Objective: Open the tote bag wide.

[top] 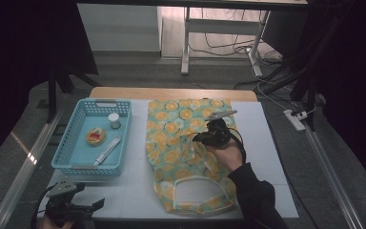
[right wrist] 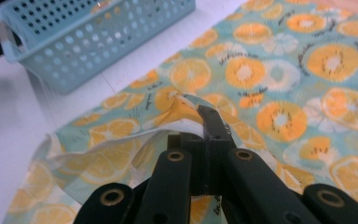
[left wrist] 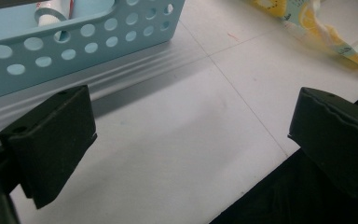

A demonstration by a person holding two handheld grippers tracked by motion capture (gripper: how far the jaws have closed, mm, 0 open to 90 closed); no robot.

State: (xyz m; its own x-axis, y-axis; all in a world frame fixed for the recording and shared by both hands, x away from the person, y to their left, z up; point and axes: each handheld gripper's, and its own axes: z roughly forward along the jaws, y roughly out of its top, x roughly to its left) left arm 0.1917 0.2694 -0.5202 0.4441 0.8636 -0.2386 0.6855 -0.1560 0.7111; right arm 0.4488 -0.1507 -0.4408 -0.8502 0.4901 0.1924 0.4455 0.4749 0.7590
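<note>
1. Bag point(top: 181, 143): cloth tote printed with orange slices on pale green. It lies flat on the white bench point(top: 267, 143), centre of the high view, its white-edged handles and mouth at 6 o'clock. One layer of cloth is gathered up into a peak near the middle; the rest lies flat.

2. Right hand-held gripper point(top: 201, 138): over the bag, slightly toward 3 o'clock of its centre. Its jaws are pressed together on a fold of the top layer of cloth, which the right gripper view shows tented up to the tips point(right wrist: 200, 114). Judged: the top layer is being raised off the lower one, presumably to open the bag.

3. Left hand-held gripper point(top: 93, 205): at 7 o'clock on the bench edge, just below the basket and well apart from the bag. Its jaws are spread wide with nothing between them, bare bench beneath.

4. Basket point(top: 76, 157): pale blue perforated plastic, at 9 o'clock of the bag, near it but apart. Contents: a small white-capped jar point(top: 114, 120), a round gold tin with a red label point(top: 96, 136), and a white tube point(top: 106, 151) lying slantwise.

5. Progress, judged: early. The cloth is gripped and partly lifted. The mouth is not yet held open, all three items sit in the basket, and the free gripper has taken nothing. If packing is the aim, nearly all of it remains.
</note>
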